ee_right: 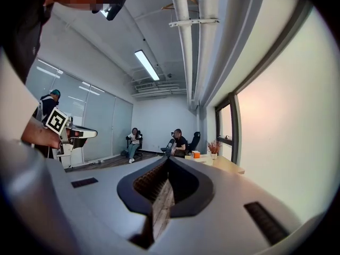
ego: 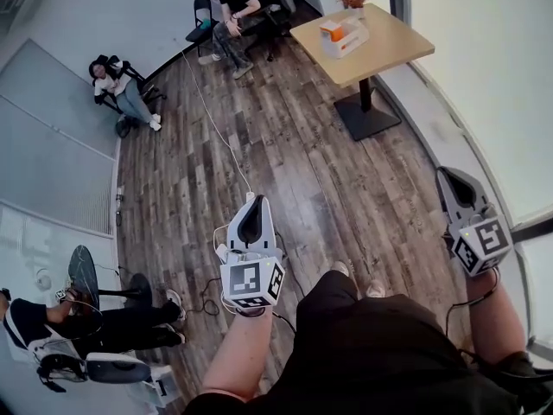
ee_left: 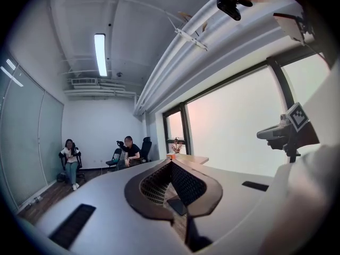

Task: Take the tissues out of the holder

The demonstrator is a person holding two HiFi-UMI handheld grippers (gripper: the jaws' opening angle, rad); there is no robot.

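Tissue holder (ego: 343, 37) on far table (ego: 389, 46), seated people (ego: 226, 11) nearby

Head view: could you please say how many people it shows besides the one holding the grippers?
3. The first person sits at the upper left, the second person at the top near the wooden table, the third person at the lower left edge. Others may be hidden.
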